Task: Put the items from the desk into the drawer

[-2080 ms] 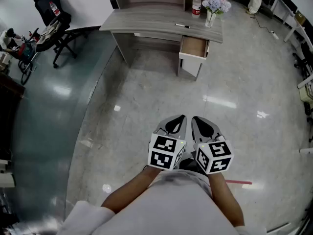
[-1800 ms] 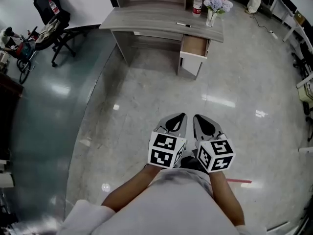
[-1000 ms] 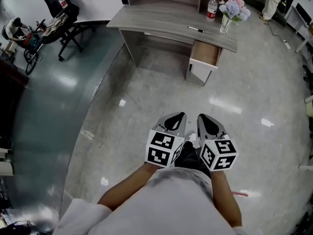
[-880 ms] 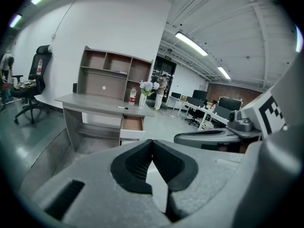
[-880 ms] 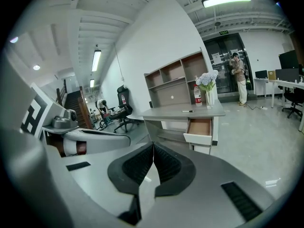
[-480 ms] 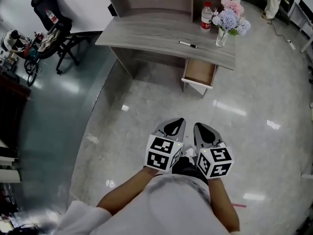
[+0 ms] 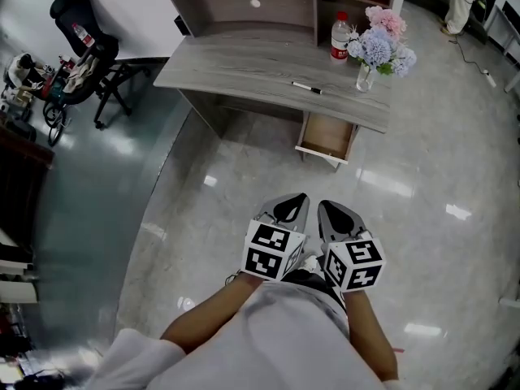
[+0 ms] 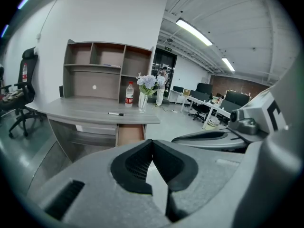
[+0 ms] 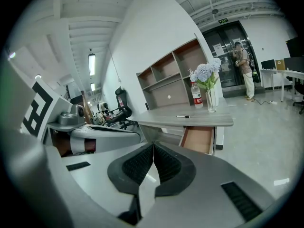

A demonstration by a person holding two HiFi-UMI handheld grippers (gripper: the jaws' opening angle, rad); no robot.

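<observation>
Desk [image 7: 244,63] stood well ahead of the person, with a broad stretch of floor [image 7: 244,177] between, so nothing was within reach yet. Its drawer [image 7: 327,136] hung pulled out under the front edge near the right end, and it looked empty, presumably left open to receive the items. The left gripper [image 7: 301,196] and right gripper [image 7: 322,205] were held side by side low in front of the body, each with its jaws pressed together on nothing, which is a sensible carrying posture with nothing to grasp. A vase of flowers [image 7: 375,47] sat by the desk's right edge toward the back corner, and a water bottle [image 7: 340,37] stood just beside it against the back edge. A marker pen [image 7: 307,88] lay flat nearer the front edge, almost above the drawer, and I judged it the easiest first pick.
</observation>
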